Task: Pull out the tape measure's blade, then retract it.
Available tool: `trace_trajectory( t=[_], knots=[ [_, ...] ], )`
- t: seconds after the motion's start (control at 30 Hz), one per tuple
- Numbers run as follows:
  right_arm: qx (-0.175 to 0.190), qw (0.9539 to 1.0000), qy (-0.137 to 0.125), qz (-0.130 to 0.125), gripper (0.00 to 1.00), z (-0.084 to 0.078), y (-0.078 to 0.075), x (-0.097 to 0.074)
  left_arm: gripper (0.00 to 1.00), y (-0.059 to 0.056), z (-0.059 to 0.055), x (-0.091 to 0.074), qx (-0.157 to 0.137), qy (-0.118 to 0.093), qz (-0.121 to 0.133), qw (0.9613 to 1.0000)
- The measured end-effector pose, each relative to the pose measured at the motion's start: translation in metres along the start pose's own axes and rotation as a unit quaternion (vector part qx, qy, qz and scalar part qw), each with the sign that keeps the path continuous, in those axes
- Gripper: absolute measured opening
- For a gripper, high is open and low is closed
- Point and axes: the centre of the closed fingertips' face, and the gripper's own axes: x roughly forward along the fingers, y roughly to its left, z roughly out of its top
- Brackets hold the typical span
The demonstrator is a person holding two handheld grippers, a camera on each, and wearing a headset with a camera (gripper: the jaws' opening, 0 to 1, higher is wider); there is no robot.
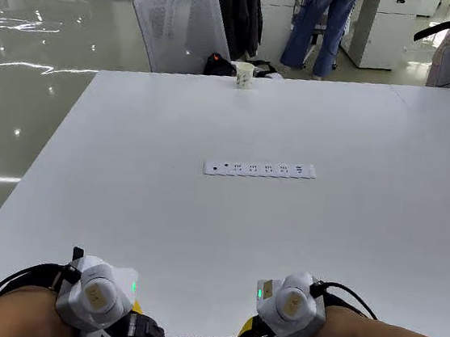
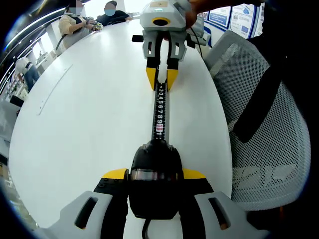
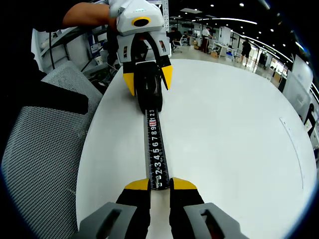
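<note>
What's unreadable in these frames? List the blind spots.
1. End hook of the blade: right gripper view, hidden between the fingertips of the right claw.
2. Most of the tape measure case: head view, cut off by the bottom edge, the rest covered by the left claw.
3. Print on the paper cup: head view, too small.
4. Switch state of the power strip: head view, too small.

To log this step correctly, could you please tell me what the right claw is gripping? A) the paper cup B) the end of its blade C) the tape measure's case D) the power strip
B: the right claw is shut on the tip of the blade, while the left claw holds the case.
</note>
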Motion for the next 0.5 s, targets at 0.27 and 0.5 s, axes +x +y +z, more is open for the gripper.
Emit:
trace_trajectory(
  t=[0.27, 0.5],
  knots=[
    [0.001, 1.0000, 0.000, 0.000, 0.11, 0.0001, 0.0004, 0.0000, 0.33, -0.0002, 0.0003, 0.0001, 0.001, 0.004, -0.002, 1.0000],
    [0.003, 1.0000, 0.001, 0.000, 0.11, -0.0016, 0.0001, -0.0011, 0.33, -0.0001, -0.0003, 0.0001, 0.000, 0.007, -0.002, 1.0000]
  ],
)
